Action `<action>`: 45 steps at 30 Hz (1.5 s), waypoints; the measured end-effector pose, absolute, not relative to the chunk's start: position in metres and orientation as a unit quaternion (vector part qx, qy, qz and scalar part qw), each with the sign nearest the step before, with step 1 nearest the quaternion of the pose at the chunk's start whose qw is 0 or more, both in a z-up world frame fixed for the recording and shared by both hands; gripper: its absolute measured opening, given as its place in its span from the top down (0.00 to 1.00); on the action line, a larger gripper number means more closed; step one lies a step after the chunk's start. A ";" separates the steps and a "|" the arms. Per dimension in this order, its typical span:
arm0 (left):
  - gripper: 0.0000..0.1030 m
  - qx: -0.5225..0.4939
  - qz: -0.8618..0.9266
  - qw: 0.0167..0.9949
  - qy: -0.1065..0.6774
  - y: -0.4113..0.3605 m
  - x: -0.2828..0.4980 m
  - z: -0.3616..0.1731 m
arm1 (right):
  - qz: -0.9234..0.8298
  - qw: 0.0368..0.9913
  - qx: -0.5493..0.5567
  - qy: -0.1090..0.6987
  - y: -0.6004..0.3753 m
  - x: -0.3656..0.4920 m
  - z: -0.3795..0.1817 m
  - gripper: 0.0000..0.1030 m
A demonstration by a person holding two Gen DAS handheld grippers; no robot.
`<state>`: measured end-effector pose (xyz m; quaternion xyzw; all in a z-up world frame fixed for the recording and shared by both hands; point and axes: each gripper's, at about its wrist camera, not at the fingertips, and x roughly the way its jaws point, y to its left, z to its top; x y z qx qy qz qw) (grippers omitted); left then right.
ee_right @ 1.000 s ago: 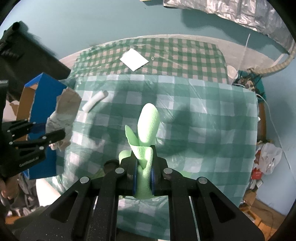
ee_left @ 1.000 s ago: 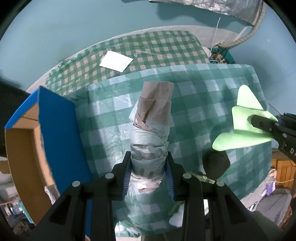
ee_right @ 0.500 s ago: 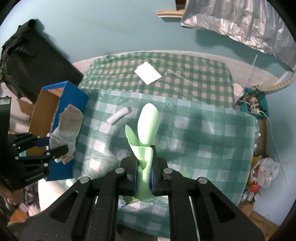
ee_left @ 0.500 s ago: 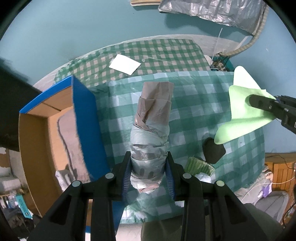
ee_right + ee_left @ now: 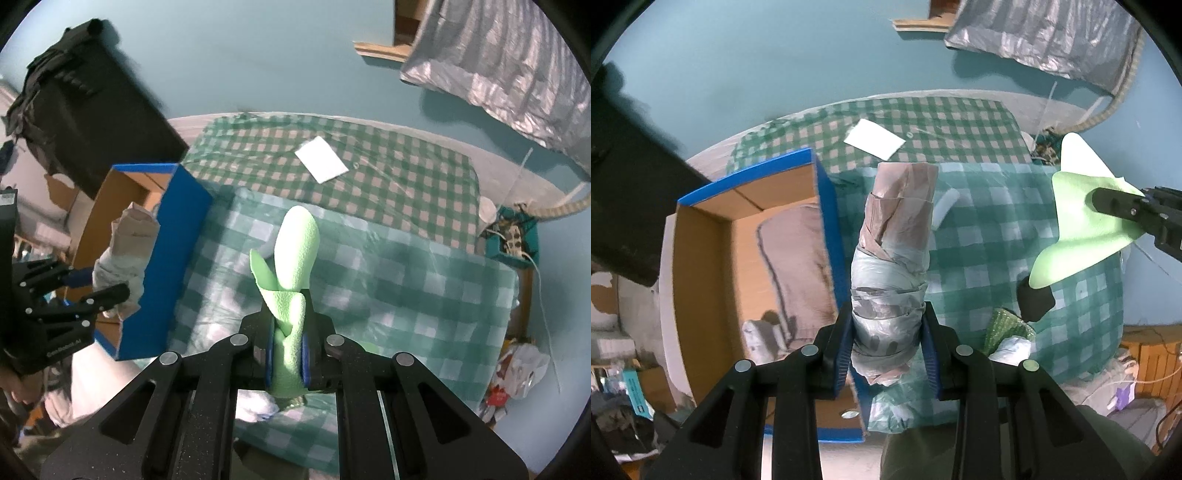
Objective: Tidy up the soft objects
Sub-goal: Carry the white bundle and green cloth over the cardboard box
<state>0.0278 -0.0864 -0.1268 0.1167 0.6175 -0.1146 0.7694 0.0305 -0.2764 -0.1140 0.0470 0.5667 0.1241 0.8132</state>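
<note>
A: count check, what's in each gripper?
B: two grippers, one item each. left gripper (image 5: 888,345) clamped around the lower end of a grey-and-tan rolled cloth bundle (image 5: 894,254), blue pads pressing both sides, jaws partly apart for its width. right gripper (image 5: 288,350) pinched nearly closed on a light green foam sheet (image 5: 295,258), folded between the pads

A: where are they relative to the box?
B: one blue cardboard box (image 5: 750,280), open top, just beside the desk's left edge. bundle hangs above the box's right wall, over the boundary with the desk (image 5: 997,236). green sheet is held above the middle of the desk, well apart from the box

A: anything already in the box?
B: one grey-brown folded cloth (image 5: 798,273) plus a smaller pale item (image 5: 757,341) near its corner, blurred, can't say what

A: left on the desk?
B: one small white roll (image 5: 945,206) behind the bundle, one dark lump (image 5: 1034,302), one green ribbed piece (image 5: 1004,328), one crumpled pale bag (image 5: 1012,349) at the near edge. one white sheet of paper (image 5: 321,158) on the far checked cloth

A: readable text?
B: white lettering on the left gripper's body in the right wrist view, too small to read

A: obstructions?
B: big black object (image 5: 88,110) standing behind the box, silver foil sheet (image 5: 498,62) on the wall top right
</note>
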 end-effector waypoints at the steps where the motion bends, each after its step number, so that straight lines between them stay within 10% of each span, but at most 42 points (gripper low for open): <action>1: 0.67 0.113 -0.111 0.771 0.617 -0.082 0.028 -0.124 | 0.127 0.814 0.045 0.565 -0.273 0.032 -0.112 0.91; 45: 0.67 0.016 0.033 0.781 0.623 0.091 0.021 -0.119 | 0.306 0.783 -0.068 0.536 -0.035 0.088 -0.085 0.91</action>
